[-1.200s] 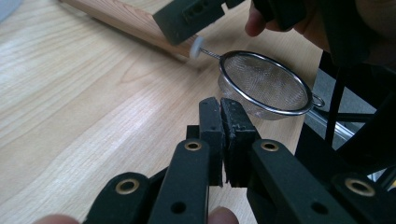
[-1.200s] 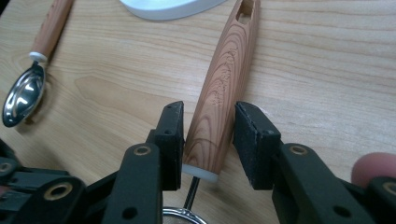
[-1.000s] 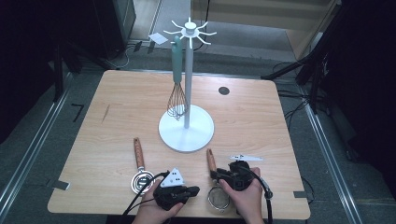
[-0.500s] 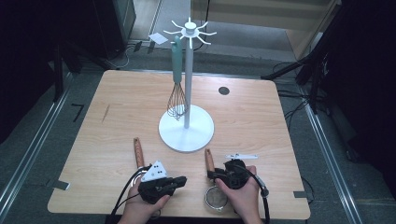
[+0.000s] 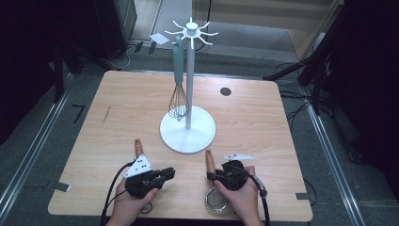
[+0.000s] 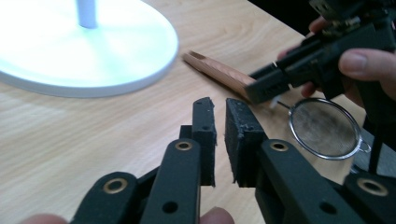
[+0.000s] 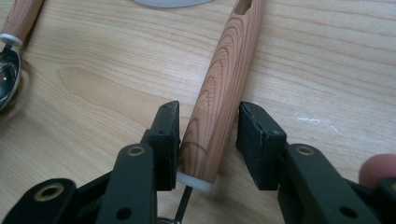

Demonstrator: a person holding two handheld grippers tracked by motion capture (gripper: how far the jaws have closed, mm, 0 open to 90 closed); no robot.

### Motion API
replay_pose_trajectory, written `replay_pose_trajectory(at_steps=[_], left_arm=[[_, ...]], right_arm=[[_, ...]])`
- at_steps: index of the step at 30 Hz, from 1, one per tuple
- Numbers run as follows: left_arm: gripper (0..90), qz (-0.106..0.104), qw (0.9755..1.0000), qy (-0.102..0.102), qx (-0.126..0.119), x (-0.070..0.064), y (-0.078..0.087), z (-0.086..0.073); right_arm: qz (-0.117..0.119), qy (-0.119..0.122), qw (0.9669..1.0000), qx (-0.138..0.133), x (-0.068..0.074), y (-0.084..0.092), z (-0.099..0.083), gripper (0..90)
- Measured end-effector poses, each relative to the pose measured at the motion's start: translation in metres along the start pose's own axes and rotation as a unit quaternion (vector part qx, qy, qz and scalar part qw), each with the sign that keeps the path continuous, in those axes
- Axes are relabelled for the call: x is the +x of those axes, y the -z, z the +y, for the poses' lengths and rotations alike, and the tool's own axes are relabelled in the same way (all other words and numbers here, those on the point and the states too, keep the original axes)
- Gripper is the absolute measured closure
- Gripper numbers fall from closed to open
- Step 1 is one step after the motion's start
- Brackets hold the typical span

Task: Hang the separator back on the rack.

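The left hand-held gripper (image 5: pixel 165 173) has slid leftward along the front of the worktop (image 5: pixel 122 117) since a second ago, ending well apart from the right one; its jaws have just been opening a crack, and in the left gripper view a narrow gap stands between the pads (image 6: pixel 204 135) with nothing in it. It now covers most of the wooden-handled scoop (image 5: pixel 137 147), whose handle tip shows just beyond it. The right hand-held gripper (image 5: pixel 212 176) has hardly moved. Its jaws straddle the wooden handle of the strainer (image 7: pixel 223 88) near the white collar: the left pad touches the wood, the right pad stands a little off it, so the handle is bracketed but not pinched. The strainer's mesh bowl (image 5: pixel 216 200) lies at the worktop's front edge beside the right hand (image 5: pixel 244 197). The teal-handled whisk (image 5: pixel 179 80) hangs unchanged on the white utensil stand (image 5: pixel 188 129)
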State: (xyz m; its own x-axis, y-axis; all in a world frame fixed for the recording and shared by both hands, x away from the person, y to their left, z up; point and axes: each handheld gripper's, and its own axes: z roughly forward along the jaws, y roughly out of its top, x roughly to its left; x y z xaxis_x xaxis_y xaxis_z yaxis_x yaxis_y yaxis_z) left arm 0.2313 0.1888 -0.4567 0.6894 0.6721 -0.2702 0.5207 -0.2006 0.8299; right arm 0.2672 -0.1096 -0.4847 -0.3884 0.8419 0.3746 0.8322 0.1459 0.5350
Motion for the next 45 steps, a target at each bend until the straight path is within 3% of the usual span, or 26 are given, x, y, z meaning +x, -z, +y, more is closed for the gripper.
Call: replay_pose_trajectory(at_steps=[11, 19, 25, 32, 38, 45], left_arm=[[75.5, 0.039, 0.9984, 0.022, -0.035, 0.03, 0.024, 0.004], [73.4, 0.077, 0.9944, 0.045, -0.056, 0.06, 0.043, 0.005], [70.4, 0.109, 0.9887, 0.072, -0.073, 0.087, 0.057, 0.002], [62.4, 0.151, 0.98, 0.089, -0.094, 0.114, 0.072, -0.003], [44.2, 0.187, 0.9726, 0.105, -0.09, 0.128, 0.076, -0.007], [18.5, 0.223, 0.9676, 0.108, -0.049, 0.133, 0.069, -0.008]], right_arm=[[-0.013, 0.006, 0.9999, 0.004, -0.001, 0.0, 0.002, 65.9], [-0.019, 0.003, 0.9998, 0.002, -0.008, 0.002, 0.003, 66.1], [-0.017, -0.002, 0.9998, -0.003, -0.011, 0.005, 0.003, 63.1], [-0.016, -0.009, 0.9997, -0.014, -0.014, 0.013, 0.007, 60.9], [-0.018, -0.003, 0.9997, -0.015, -0.015, 0.016, 0.011, 61.3], [-0.022, -0.002, 0.9997, -0.006, -0.012, 0.017, 0.015, 62.8]])
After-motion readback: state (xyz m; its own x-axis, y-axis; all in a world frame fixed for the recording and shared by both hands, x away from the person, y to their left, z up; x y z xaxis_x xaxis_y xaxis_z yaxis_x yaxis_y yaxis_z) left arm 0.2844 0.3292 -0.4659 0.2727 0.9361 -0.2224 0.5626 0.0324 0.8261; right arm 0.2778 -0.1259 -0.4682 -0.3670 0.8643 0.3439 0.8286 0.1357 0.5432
